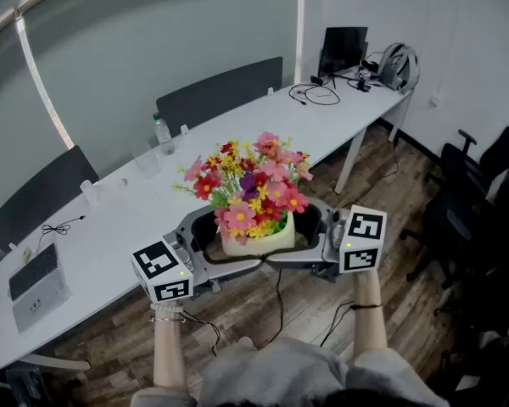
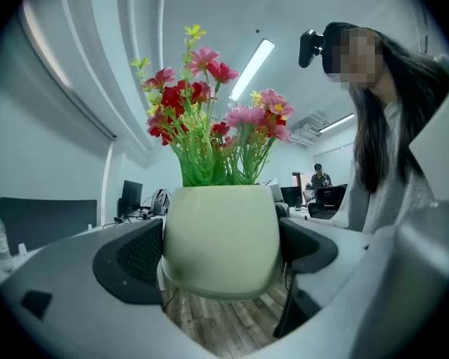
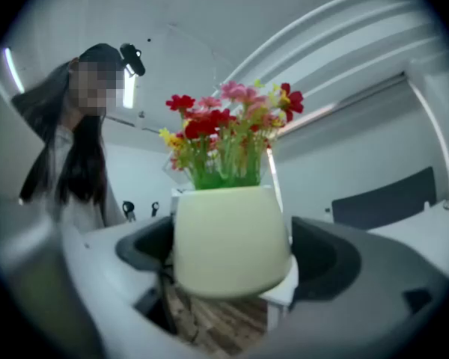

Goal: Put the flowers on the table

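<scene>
A cream flower pot (image 1: 256,242) with pink, red and yellow flowers (image 1: 250,185) hangs in the air over the wooden floor, just off the near edge of the long white table (image 1: 237,134). My left gripper (image 1: 236,240) reaches in from the left and my right gripper (image 1: 293,236) from the right, and both clasp the pot with jaws spread wide. In the left gripper view the pot (image 2: 221,238) fills the gap between the dark pads (image 2: 138,264). The right gripper view shows the same pot (image 3: 230,238) seated between its jaws.
On the table stand a laptop (image 1: 36,282) at the near left, a water bottle (image 1: 161,130), a monitor (image 1: 343,47) and a helmet (image 1: 399,64) at the far end. Dark chairs (image 1: 220,91) line the far side, office chairs (image 1: 483,176) stand right, and cables (image 1: 280,303) trail across the floor.
</scene>
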`<state>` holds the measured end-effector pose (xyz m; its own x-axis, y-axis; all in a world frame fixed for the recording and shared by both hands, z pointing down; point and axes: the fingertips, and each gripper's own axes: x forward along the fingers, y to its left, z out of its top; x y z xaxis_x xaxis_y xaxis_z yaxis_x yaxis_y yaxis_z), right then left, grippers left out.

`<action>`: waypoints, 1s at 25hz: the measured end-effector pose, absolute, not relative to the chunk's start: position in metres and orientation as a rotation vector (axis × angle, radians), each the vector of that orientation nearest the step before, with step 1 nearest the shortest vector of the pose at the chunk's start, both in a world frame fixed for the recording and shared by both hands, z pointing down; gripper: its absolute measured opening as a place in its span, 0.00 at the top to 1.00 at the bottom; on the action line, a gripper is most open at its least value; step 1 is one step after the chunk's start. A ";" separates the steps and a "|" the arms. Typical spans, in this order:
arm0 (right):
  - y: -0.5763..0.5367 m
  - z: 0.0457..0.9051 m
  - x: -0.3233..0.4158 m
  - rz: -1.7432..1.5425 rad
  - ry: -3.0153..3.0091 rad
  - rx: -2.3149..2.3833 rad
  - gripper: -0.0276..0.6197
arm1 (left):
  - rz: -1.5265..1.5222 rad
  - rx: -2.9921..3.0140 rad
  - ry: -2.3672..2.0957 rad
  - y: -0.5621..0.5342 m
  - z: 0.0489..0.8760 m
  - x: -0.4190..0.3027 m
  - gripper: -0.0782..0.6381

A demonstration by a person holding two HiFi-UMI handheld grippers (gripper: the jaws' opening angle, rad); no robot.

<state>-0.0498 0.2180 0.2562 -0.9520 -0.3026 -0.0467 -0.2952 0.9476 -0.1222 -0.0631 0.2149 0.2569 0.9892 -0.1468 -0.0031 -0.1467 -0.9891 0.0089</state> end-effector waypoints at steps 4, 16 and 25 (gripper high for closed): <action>0.218 0.256 -0.049 -0.167 3.043 -0.469 0.22 | -0.003 3.126 -0.231 0.214 0.257 -0.062 0.21; 0.218 0.261 -0.040 -0.174 3.086 -0.402 0.22 | 0.009 3.107 -0.301 0.215 0.263 -0.053 0.21; 0.193 0.268 -0.020 -0.132 3.084 -0.336 0.22 | -0.005 3.102 -0.375 0.191 0.271 -0.033 0.21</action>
